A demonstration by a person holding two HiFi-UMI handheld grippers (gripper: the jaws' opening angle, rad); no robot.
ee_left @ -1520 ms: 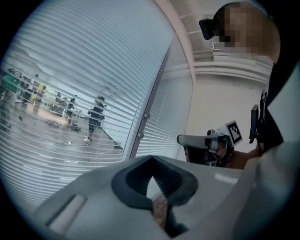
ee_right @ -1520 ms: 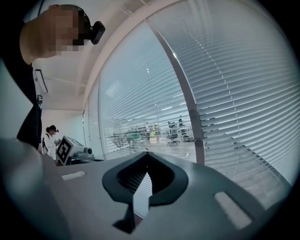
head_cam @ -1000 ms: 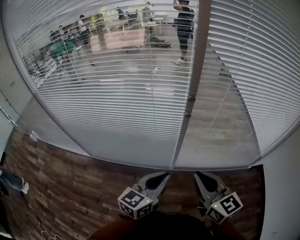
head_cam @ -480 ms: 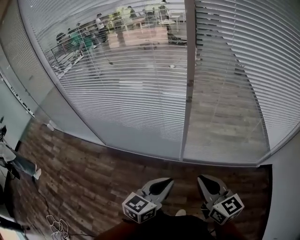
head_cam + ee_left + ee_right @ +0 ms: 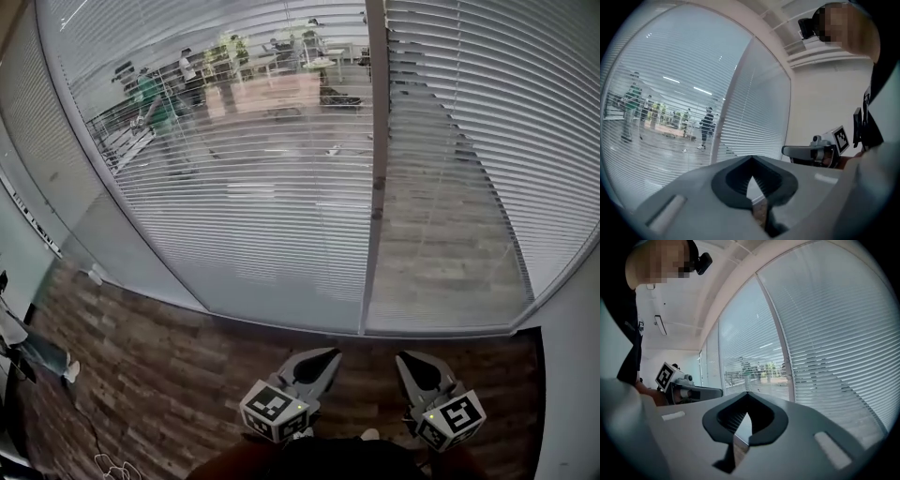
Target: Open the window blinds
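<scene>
Head view shows us the window blinds (image 5: 253, 197) across the upper two thirds of the frame. They are lowered most of the way, and their slats are angled so that a hall beyond shows through. A grey upright post (image 5: 376, 159) splits them into a wide left panel and a narrower right one.

Below them a wooden floor (image 5: 141, 356) runs across the lower frame, and a pale wall (image 5: 574, 394) closes the lower right corner.

At the bottom centre we hold the left hand-held gripper (image 5: 323, 358) and the right hand-held gripper (image 5: 405, 361) side by side. Both point at the foot of the glass, well apart from the blinds. Each has its jaws drawn together on nothing, as both gripper views confirm.

The only print we can see is the black-and-white square pattern on the left marker cube (image 5: 274, 410) and the right marker cube (image 5: 450, 415).

Smallest, at the upper left behind the slats, is a person in green (image 5: 150, 103).
</scene>
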